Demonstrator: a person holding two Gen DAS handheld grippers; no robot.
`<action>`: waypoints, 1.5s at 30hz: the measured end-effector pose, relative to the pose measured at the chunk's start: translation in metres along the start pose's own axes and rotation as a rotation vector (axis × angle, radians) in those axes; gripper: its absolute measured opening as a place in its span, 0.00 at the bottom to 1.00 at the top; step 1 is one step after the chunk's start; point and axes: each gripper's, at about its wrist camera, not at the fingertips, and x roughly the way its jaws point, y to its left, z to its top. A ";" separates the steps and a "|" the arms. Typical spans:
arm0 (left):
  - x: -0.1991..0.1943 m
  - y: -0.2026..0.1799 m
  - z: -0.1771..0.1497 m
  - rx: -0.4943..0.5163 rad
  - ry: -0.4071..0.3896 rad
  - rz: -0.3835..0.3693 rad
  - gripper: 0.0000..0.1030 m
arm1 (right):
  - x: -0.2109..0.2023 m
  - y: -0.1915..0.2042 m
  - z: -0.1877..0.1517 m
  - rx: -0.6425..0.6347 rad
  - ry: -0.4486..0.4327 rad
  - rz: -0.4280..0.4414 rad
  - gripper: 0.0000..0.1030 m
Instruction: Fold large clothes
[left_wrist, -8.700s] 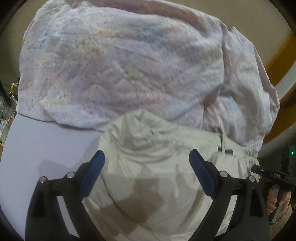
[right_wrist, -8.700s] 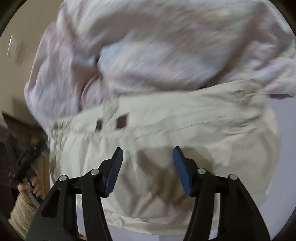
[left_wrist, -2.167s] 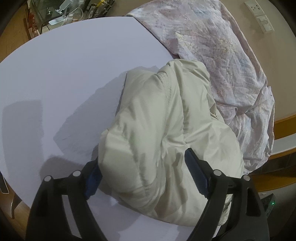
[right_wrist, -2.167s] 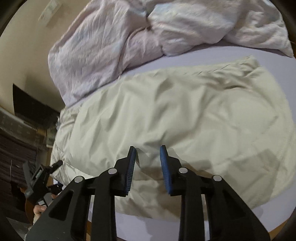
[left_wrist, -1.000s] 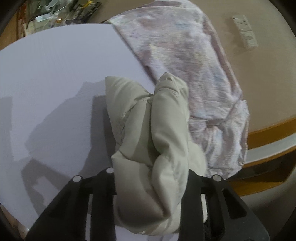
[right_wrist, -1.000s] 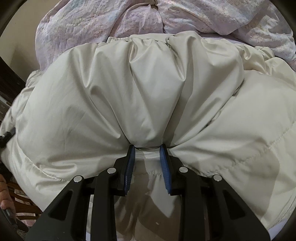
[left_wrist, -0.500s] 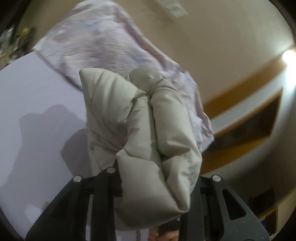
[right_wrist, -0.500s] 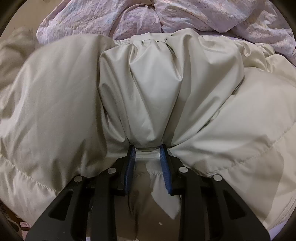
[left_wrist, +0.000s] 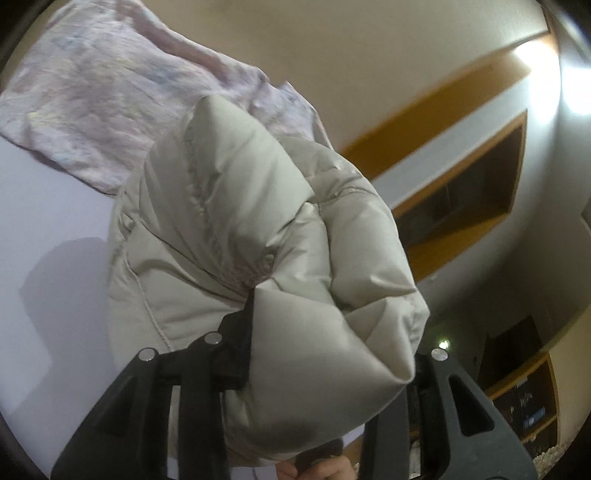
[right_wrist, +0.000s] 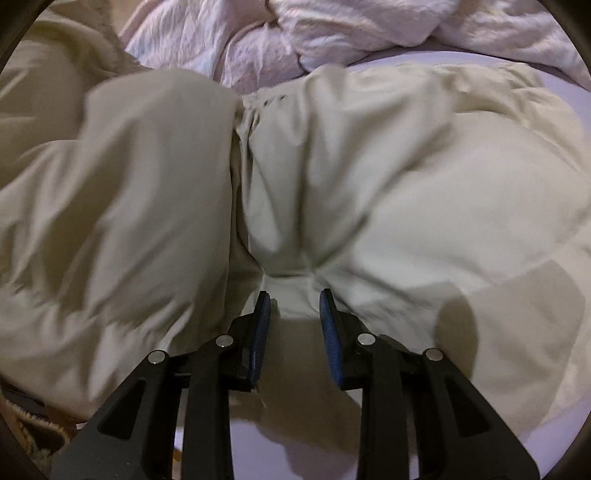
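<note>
Jacket (right_wrist: 369, 166) on white table (left_wrist: 44, 206), pink bedding (left_wrist: 92, 99) behind.

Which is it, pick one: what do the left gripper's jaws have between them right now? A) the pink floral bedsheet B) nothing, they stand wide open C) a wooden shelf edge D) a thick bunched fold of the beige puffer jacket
D: in the left wrist view the left gripper is clamped on a bulging fold of the beige puffer jacket, lifted up.
</note>
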 end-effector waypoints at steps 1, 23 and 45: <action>0.008 -0.006 -0.002 0.007 0.014 -0.009 0.34 | -0.010 -0.008 -0.003 0.009 -0.013 0.012 0.29; 0.160 -0.101 -0.068 0.152 0.422 -0.099 0.83 | -0.092 -0.117 -0.038 0.207 -0.128 -0.025 0.29; 0.076 -0.033 -0.016 0.164 0.234 0.340 0.91 | -0.081 -0.122 -0.025 0.235 -0.111 -0.011 0.29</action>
